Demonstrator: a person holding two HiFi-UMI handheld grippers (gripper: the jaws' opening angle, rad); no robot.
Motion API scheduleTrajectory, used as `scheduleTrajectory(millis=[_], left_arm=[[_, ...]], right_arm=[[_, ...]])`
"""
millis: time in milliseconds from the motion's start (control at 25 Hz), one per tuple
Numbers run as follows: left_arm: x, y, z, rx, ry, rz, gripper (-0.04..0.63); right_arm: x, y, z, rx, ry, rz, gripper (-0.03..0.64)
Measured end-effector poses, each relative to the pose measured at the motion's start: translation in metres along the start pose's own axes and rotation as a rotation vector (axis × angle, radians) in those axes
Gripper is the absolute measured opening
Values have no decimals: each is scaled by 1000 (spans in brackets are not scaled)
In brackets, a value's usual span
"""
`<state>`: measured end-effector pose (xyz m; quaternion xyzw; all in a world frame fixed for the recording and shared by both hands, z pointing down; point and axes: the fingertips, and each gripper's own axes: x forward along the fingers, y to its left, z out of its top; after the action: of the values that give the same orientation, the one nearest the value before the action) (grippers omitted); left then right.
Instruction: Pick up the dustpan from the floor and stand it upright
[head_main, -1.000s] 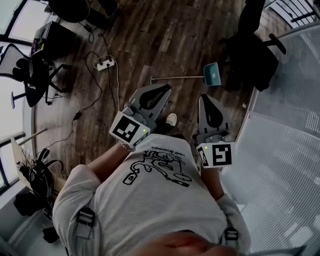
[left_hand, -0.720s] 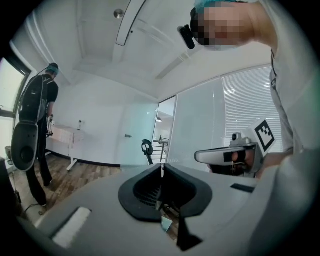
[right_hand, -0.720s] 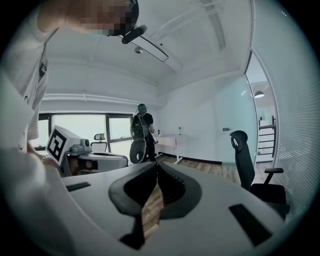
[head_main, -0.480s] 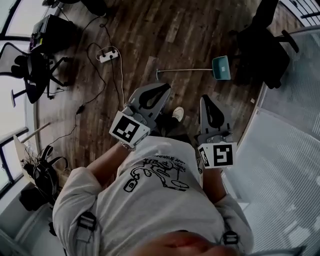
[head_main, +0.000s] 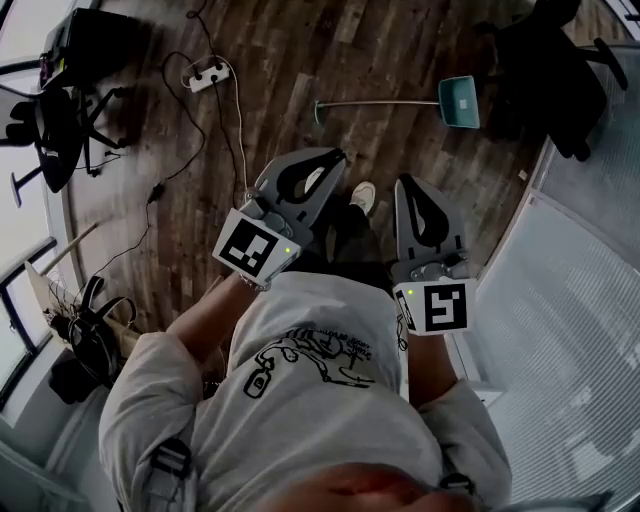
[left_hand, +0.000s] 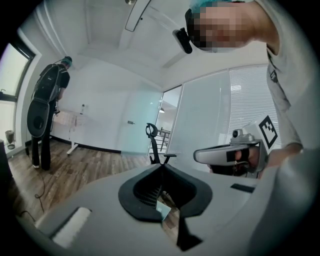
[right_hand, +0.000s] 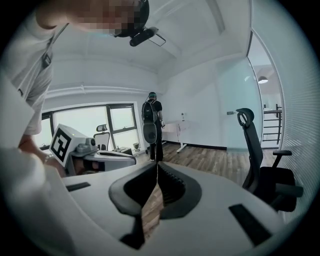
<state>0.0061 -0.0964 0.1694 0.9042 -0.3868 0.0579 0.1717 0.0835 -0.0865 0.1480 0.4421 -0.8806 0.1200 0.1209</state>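
Lying on the dark wood-plank floor (head_main: 300, 60), near the black office chair (head_main: 560, 70), the teal long-handled plastic dustpan (head_main: 460, 101) is untouched and well apart from both claws. Step is the approach; next, open one claw and reach for the handle. The grey left claw (head_main: 335, 158) and grey right claw (head_main: 404, 186) are closed and empty. The white T-shirt (head_main: 330, 420) print is possibly lettering, unreadable.

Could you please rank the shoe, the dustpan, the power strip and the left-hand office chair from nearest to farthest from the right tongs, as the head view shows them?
1. The shoe, just left of the right tongs.
2. The dustpan, lying on the floor up and to the right.
3. The power strip, upper left.
4. The office chair, at the far left edge.
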Motion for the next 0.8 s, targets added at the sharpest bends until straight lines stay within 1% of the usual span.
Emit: scheduleTrajectory(millis=[160,320,520,800], left_arm=[[9,10,-31,-25,26,8,14],[18,23,-65,-25,62,11,14],[34,44,-107,-45,82,18,14],[48,61,-162,-45,112,34,14]], right_arm=[[13,-6,-34,10,34,8,6],[29,-15,-66,17,56,19,6],[53,-25,-108,60,90,20,6],[76,-36,-163,41,119,31,6]])
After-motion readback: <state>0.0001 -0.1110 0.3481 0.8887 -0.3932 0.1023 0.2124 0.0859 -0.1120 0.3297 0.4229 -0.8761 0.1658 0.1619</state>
